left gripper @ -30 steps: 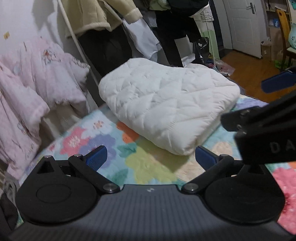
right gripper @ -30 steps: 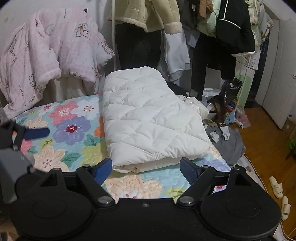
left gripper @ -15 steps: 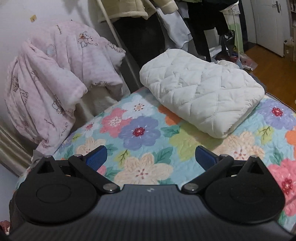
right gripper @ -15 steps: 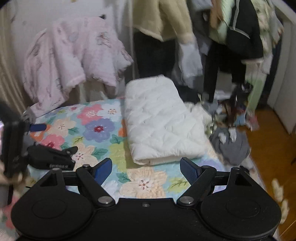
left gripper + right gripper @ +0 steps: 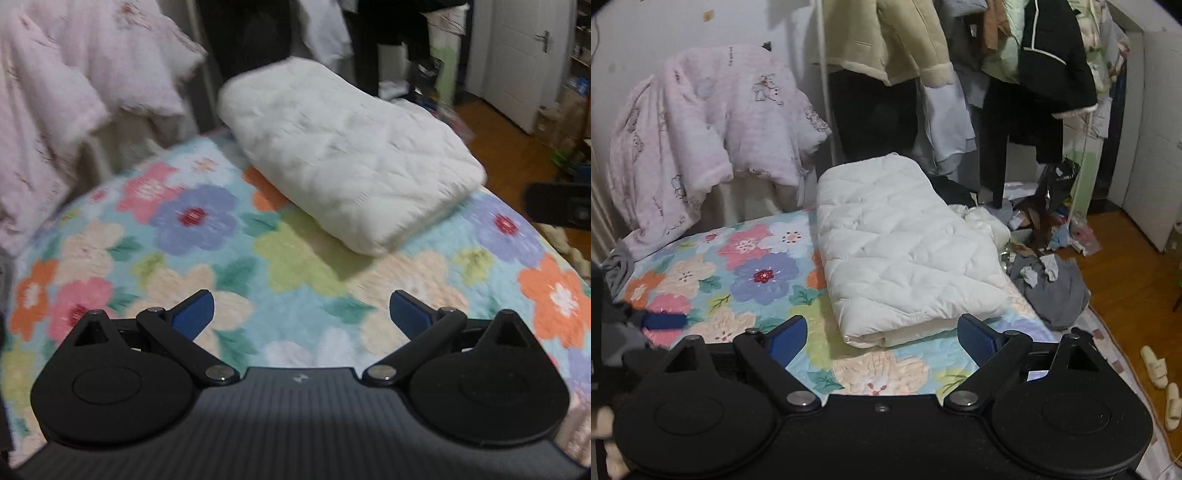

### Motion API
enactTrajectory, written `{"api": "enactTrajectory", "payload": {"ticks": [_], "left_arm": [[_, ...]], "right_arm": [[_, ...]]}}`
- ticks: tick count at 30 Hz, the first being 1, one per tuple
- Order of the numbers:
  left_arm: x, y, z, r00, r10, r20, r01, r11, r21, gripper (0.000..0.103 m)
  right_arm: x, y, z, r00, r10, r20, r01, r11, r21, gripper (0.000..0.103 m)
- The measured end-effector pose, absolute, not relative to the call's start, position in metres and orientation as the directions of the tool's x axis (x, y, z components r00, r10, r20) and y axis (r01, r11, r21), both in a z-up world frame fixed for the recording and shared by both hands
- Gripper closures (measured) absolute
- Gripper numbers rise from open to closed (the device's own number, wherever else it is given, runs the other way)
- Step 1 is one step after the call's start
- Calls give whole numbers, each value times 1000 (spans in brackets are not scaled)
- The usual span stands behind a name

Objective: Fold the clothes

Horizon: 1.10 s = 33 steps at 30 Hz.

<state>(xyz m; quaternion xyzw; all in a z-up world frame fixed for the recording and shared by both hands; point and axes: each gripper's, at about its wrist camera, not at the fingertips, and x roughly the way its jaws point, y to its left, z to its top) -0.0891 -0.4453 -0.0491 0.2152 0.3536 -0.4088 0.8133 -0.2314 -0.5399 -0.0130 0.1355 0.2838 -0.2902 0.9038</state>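
Your left gripper (image 5: 301, 310) hangs over the near part of the bed, its blue pads spread wide with only the floral quilt (image 5: 207, 236) showing between them. Your right gripper (image 5: 881, 334) is the same: its jaws are opening, nothing sits between them, and its pads hover just short of the garment's near end.

That garment, the white quilted jacket (image 5: 897, 251), lies folded into a thick oblong along the bed's right edge, its far end reaching the bed's far edge. The near end shows stacked layers with the lower one peeping out slightly.

The fold looks finished, so this step is likely about clearing off and fetching the next piece. Keep both grippers clear of the bundle so no pad snags that loose lower layer. Beyond the bed's far left corner, a pink fleece garment (image 5: 713, 147) is draped over something: a likely next candidate.
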Motion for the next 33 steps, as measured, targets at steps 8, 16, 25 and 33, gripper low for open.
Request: {"api": "enactTrajectory", "payload": {"ticks": [8,16,25,33], "left_arm": [[-99,-453,-50,412,-528,-743,826,561,59,0],[-97,-461,-53,403,-515,-757,805,593,25,0],[-103,-466,-59,418,-499,-759,804,593,53,0],[-106,-470,-65,414,-474,-777,803,592,66,0]], "right_arm": [[-232,-537,-14,671,-445,-593,604,792,90,11],[-237,-539,-22,660,-453,-600,626,773,105,11],[-241,-545,-33,655,-435,-618,637,758,141,12],[-244,-547,-37,655,-421,-628,635,757,154,11]]}}
